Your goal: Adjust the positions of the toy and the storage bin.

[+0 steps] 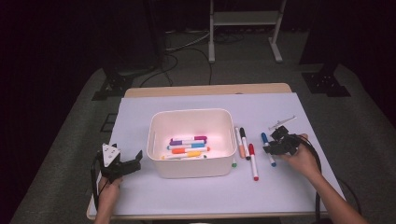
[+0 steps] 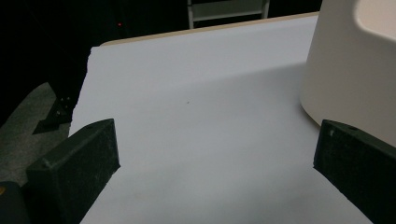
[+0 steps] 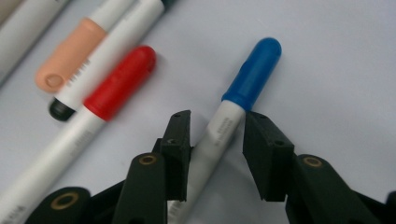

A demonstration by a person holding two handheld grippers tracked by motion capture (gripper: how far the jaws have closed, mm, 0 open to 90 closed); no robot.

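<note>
blue marker (image 3: 233, 116): lying on the desk just right of the white bin (image 1: 191, 142), barrel sitting between the right tongs (image 3: 215, 140)
right tongs: straddling it, not quite pinching
step: grabbing it, I'd guess; next squeeze, lift, drop in bin
left tongs (image 1: 125, 164): waiting open, left of the bin
desk (image 1: 280, 107): white sheet, dark room around

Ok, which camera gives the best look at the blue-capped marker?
The right gripper view: the blue-capped marker lies large and sharp between the right gripper's jaws. In the high view it is small, beside that gripper. The left gripper view faces the white bin instead.
</note>
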